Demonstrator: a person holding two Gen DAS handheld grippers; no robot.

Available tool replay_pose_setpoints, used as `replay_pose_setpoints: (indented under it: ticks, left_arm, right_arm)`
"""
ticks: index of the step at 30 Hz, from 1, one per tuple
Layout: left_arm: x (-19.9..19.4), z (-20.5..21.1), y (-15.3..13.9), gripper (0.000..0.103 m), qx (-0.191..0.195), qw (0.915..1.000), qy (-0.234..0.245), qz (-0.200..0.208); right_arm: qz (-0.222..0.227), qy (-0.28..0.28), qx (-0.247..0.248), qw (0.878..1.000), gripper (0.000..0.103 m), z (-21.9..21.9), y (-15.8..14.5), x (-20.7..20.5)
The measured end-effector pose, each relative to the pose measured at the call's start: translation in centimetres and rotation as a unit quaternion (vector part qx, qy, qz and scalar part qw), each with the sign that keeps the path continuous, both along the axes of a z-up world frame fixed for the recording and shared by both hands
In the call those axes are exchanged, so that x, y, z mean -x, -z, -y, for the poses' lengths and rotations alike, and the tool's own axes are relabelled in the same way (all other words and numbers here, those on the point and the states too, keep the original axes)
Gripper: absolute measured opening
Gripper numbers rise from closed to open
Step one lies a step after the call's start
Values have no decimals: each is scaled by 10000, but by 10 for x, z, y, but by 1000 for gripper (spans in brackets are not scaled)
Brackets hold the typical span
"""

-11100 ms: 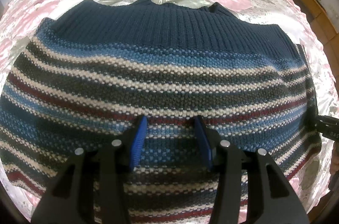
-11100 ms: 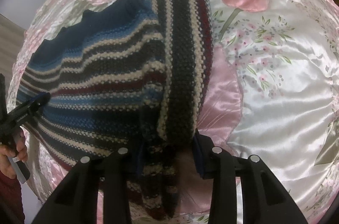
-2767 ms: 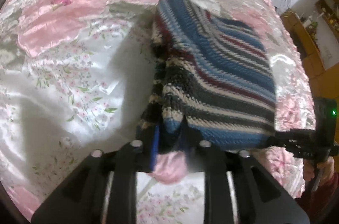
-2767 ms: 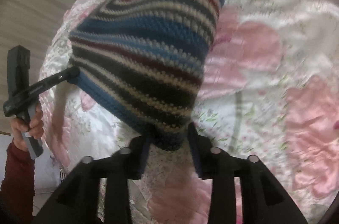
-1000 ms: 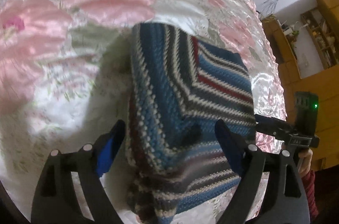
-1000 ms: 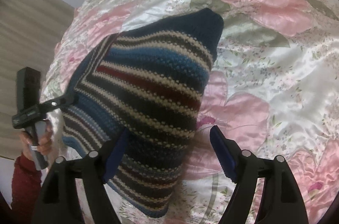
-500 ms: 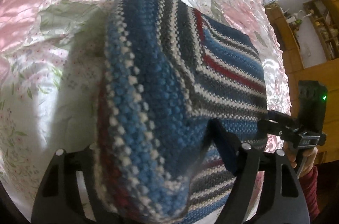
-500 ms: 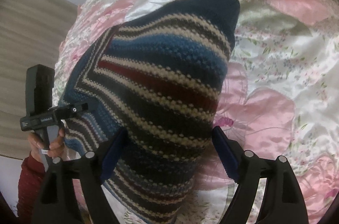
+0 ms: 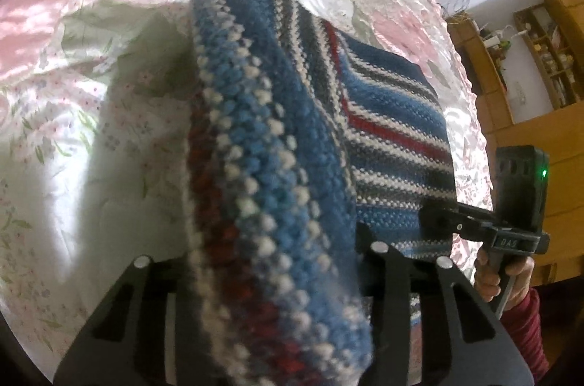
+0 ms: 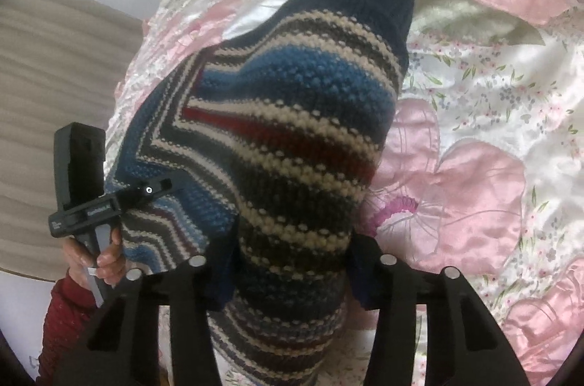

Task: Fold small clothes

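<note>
Satin floral bedspread (image 10: 492,116) — folded striped sweater (image 10: 292,138) between both hand-held grippers.

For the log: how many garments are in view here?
1: a striped knit sweater, folded on the floral satin bedspread, its near edges between both grippers' open jaws. Anything under it would be hidden.

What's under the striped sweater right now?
Around the striped sweater only the pink floral satin bedspread shows, so it presumably lies on that. The fabric directly beneath is covered, so anything under it cannot be seen.
</note>
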State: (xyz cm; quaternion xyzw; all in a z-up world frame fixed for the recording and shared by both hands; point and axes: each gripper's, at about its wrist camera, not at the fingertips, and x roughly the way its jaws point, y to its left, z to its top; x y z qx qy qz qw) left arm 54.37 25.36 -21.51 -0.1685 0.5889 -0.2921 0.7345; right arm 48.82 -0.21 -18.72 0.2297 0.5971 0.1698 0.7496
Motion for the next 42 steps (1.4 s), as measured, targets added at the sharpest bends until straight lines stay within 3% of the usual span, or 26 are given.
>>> replay_pose_setpoints:
  ticks: [8,14,24,29,34,42]
  left_arm:
    - [26,25,-24,36,360,9993,81,87]
    - [69,75,-56,36,568,9971,345,370]
    - [144,165,-84,36,431,9937,784,682]
    - [174,192,-69,36,276,9950,779,561]
    - [187,210,-38,36,50,9954,791,545]
    - [199,198,1,43,69,9959,602,671]
  right_arm:
    - [347,-153,151,9992,46,18,-40,22]
    - [465,-139,365,9982,46,61,-73,68]
    - [470,137,436,9978,46,137,-99,154]
    - [357,204,306,9987,46,170,-85,184]
    - [59,413,144,9990,47,196,-41,191]
    - [9,833,-580,9948,55,215,6,210]
